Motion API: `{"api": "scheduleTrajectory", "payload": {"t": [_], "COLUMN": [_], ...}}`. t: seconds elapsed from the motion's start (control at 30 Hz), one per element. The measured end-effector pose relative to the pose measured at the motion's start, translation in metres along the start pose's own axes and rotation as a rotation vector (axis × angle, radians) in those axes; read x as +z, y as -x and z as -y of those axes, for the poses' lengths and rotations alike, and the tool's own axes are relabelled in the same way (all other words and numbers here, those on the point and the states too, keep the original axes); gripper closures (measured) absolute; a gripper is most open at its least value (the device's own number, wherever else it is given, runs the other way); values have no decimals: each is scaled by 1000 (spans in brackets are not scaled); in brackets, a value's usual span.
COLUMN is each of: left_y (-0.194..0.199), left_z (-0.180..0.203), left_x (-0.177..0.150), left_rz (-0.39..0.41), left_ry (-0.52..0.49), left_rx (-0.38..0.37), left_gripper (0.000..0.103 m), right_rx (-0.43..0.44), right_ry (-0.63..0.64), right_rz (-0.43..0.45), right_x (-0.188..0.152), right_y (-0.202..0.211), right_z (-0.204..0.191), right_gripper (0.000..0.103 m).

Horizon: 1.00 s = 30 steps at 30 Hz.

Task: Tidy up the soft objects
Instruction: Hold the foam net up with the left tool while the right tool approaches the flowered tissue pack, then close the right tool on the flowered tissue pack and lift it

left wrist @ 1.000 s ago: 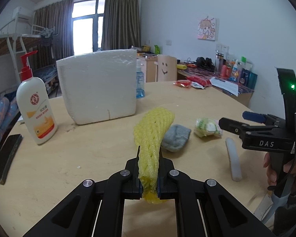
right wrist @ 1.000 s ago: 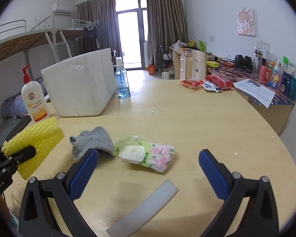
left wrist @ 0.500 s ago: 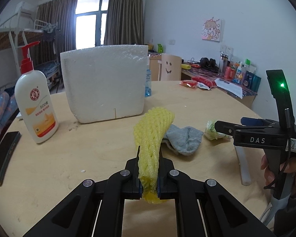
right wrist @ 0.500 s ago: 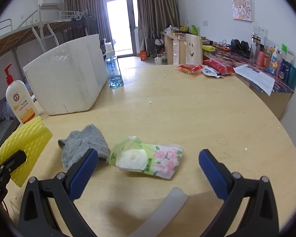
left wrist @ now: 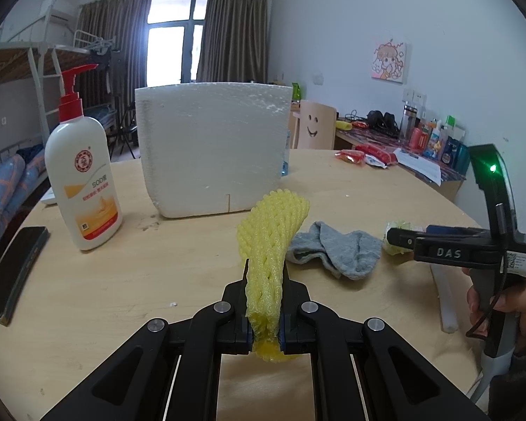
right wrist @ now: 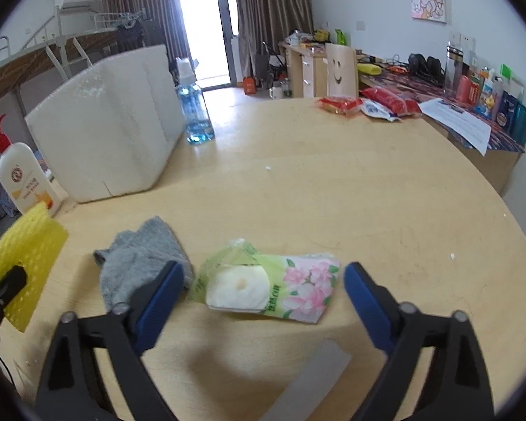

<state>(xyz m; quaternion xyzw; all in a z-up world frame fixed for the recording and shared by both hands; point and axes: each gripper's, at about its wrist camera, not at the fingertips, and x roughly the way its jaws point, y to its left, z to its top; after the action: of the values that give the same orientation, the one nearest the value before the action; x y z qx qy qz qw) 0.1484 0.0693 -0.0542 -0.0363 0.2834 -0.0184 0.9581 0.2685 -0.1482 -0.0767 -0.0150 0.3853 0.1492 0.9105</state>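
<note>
The right gripper [right wrist: 263, 280] is hanging over the near part of the round pale wooden table [right wrist: 333, 182], its blue-padded jaws spread and straddling the soft green-and-pink flowered tissue pack [right wrist: 268, 287], which is lying flat on the wood between the pads and just ahead of them; the jaws have just been closing in, yet neither blue pad [right wrist: 164, 287] is pressing on the pack — a gap is showing on each side. The pack's long axis is running left to right across the right wrist view, nearly in line with the way the jaws close, its crumpled green end pointing left toward the grey crumpled sock [right wrist: 140, 259] and its flowered end pointing right; so, by my reading, the grip would be taking the pack along its length unless the wrist rolls. The sock is lying just left of the pack, partly behind the left blue pad. The right hand is plainly the nearer one to the pack; the left gripper [left wrist: 265, 315] is sitting further left and is pinching the lower end of the yellow foam mesh sleeve [left wrist: 270, 238], whose long axis is pointing away and slightly right — toward the white foam box [left wrist: 214, 151] standing at the far left. A pale flat strip [right wrist: 308, 382] is lying near, below the pack.
</note>
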Motion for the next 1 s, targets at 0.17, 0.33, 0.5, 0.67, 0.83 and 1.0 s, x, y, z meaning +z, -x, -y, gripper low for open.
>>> {"api": "scheduleTrajectory", "payload": {"t": [0.17, 0.33, 0.5, 0.67, 0.83, 1.0], "left_y": [2, 6, 12, 18, 25, 35], "left_z": [-5, -3, -2, -1, -1, 0], "left_x": [-3, -3, -3, -5, -5, -6], "left_rz": [4, 13, 22, 32, 34, 50], "left_ry": [12, 9, 5, -4, -2, 1], "left_rx": [-3, -10, -12, -7, 23, 33], "left_gripper": [94, 94, 94, 94, 94, 94], "right_rx": [-2, 5, 6, 6, 18, 45], "right_ry": [-6, -3, -4, 6, 23, 48], "right_rz": [-37, -2, 33, 52, 89, 129], "right_x": [-3, -4, -3, -4, -6, -10], "right_y": [-8, 4, 16, 27, 42, 59], "right_z": [2, 0, -1, -1, -5, -11], "right_gripper": [30, 32, 32, 32, 32, 32]}}
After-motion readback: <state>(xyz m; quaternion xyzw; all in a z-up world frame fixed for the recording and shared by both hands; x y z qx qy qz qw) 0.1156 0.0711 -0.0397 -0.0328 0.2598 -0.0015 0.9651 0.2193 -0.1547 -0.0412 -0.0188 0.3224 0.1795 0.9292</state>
